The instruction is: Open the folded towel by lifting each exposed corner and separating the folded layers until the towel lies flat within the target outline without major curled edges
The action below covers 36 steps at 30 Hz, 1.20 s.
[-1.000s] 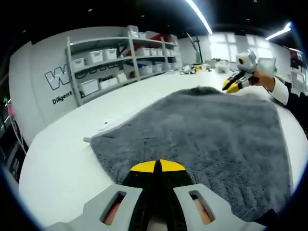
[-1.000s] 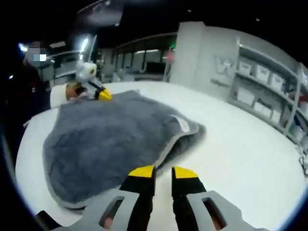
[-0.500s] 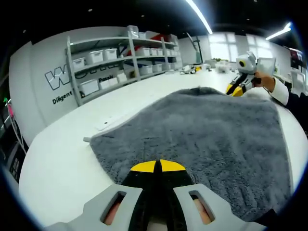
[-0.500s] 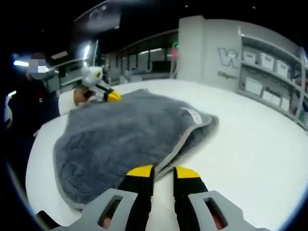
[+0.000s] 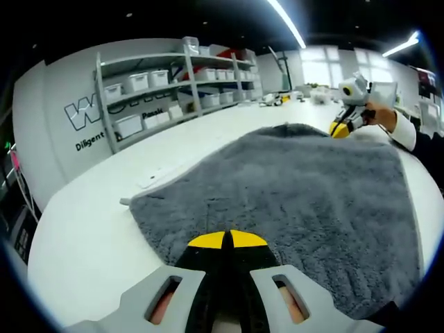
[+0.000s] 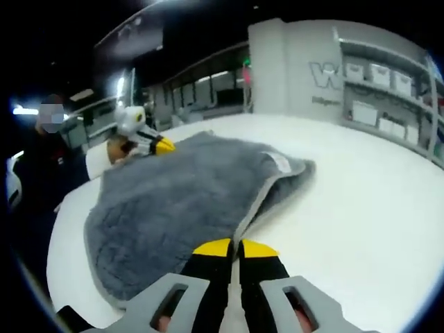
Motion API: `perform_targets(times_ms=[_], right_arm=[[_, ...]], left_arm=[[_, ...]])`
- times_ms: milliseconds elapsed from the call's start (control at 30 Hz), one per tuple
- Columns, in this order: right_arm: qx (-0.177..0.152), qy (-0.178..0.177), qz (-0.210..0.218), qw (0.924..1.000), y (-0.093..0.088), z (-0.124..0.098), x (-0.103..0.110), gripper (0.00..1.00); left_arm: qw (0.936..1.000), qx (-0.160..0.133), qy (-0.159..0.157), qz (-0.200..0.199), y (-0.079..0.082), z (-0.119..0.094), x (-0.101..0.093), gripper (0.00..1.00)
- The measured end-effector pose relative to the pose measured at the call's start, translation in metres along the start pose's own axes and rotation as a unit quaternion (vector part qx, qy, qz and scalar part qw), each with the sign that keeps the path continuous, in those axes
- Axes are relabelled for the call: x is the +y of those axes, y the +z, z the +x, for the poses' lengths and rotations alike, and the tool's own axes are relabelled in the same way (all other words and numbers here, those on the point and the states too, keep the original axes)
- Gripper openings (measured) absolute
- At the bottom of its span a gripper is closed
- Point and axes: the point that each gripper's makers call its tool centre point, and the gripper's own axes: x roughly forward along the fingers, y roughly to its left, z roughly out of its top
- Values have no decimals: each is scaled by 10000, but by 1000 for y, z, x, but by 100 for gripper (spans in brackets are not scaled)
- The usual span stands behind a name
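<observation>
A grey plush towel [image 5: 298,187] lies spread on the white table [image 5: 90,236], still folded in two layers. In the right gripper view its upper layer [image 6: 180,191] carries a small white label [image 6: 281,162], and the lower layer peeks out beneath it. My left gripper [image 5: 227,239] is shut, its yellow tips pressed together at the towel's near edge. It appears again across the towel as the left gripper [image 6: 154,144] at the far corner. My right gripper [image 6: 236,248] is shut at the towel's pale hem, and the right gripper [image 5: 341,126] also shows at the far corner, held by a hand.
Grey shelving [image 5: 173,83] with white bins stands along the wall beyond the table. A person in dark clothes [image 6: 38,180] stands at the table's left side in the right gripper view. Bare white tabletop [image 6: 361,208] stretches right of the towel.
My right gripper's jaws went from open to shut at the towel's hem as it moved closer in. The left gripper stayed shut in place.
</observation>
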Motion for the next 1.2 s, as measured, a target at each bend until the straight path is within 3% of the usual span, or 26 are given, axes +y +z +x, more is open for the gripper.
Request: perform_targets(times_ms=[133, 300, 500, 600, 800, 1200], right_arm=[[-153, -66, 339, 9993, 8, -6, -5, 0], [-417, -101, 408, 9982, 17, -14, -9, 0], [-462, -74, 685, 9966, 18, -19, -14, 0], [-410, -126, 678, 9968, 15, -19, -16, 0], [54, -410, -97, 9991, -2, -11, -20, 0], [179, -547, 97, 9983, -8, -16, -23, 0]], left_arm=[[10000, 10, 8, 31, 0, 0, 0, 1], [10000, 10, 5, 31, 0, -1, -1, 1], [10000, 18, 11, 59, 0, -1, -1, 1], [10000, 18, 0, 65, 1, 0, -2, 1], [10000, 23, 5, 70, 0, 0, -2, 1], [9999, 5, -55, 101, 4, 5, -10, 1]])
